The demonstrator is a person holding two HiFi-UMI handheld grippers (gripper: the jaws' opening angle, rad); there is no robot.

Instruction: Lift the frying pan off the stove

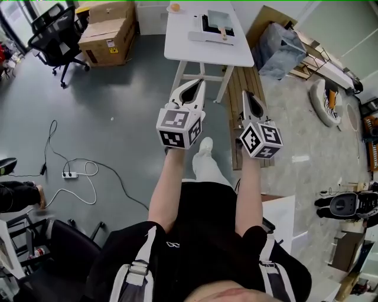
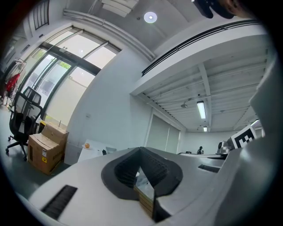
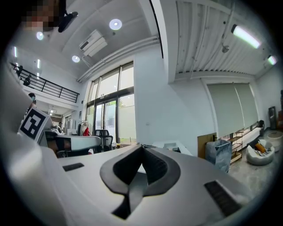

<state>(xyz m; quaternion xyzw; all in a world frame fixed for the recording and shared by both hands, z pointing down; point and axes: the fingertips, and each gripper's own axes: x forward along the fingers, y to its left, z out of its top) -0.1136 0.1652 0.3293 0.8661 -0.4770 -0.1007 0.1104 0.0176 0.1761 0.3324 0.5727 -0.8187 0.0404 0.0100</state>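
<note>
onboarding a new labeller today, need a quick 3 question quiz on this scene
1. True or false: the left gripper and the right gripper both have their jaws shut with nothing between them.
2. Multiple choice: where does the small orange object sit? A) on the floor, B) on the white table, C) on a cardboard box.
3. Short answer: which gripper is touching the frying pan on the stove?

Key: 1 true. 2 B. 3 neither; both are held in the air short of the table.
</note>
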